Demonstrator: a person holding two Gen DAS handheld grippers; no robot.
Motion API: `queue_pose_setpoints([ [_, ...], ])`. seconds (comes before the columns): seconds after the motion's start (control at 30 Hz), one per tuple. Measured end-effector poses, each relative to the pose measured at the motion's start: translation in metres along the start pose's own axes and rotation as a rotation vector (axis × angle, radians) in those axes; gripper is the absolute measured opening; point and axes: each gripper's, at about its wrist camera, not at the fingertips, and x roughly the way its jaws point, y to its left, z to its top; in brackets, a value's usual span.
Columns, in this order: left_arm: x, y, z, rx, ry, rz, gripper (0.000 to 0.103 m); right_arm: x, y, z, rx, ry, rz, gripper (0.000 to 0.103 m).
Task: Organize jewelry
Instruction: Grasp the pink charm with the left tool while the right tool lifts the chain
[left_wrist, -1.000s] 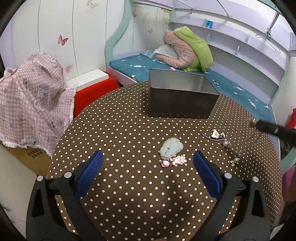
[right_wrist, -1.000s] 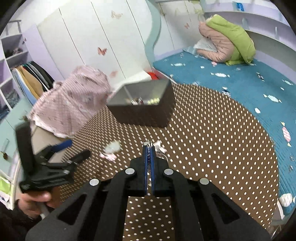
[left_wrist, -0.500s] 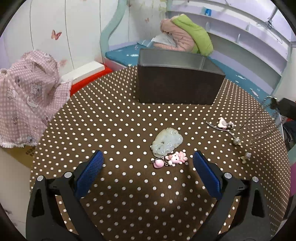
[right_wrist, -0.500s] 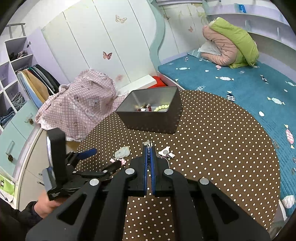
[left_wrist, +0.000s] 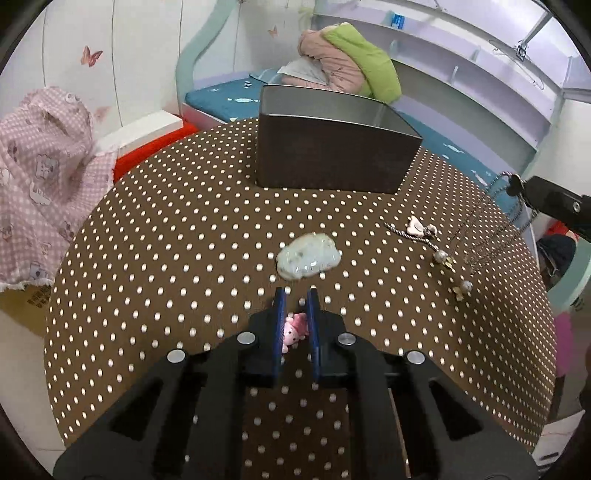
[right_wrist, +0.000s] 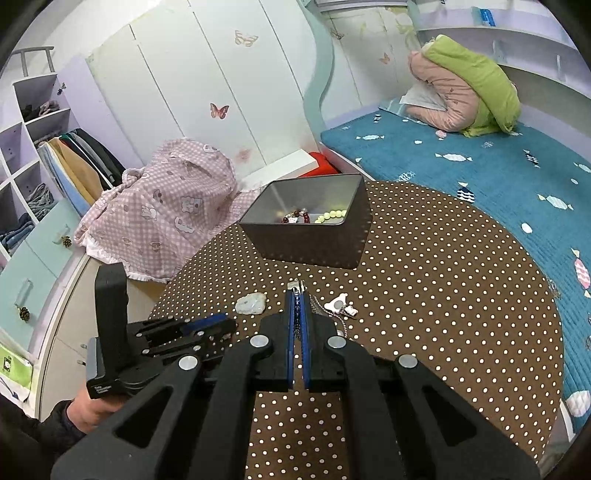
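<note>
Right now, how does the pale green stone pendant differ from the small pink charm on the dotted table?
The pale green stone pendant is larger, flat and rounded; the pink charm is small and figure-shaped. The pendant lies free beyond the fingertips, while the charm sits between the pads of the left claw, which has just closed around it. Both are outside the tin box.

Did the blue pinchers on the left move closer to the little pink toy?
Yes. The left gripper came down toward the table, and its jaws just closed around the pink charm.
</note>
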Motion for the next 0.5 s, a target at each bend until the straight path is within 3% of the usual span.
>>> queue_pose_setpoints([
  [0.5, -0.051, 0.017, -0.005, -0.011, -0.081, -0.028, 0.012, -0.013, 0.018, 0.011, -0.047, -0.035, 0.010, 0.002],
])
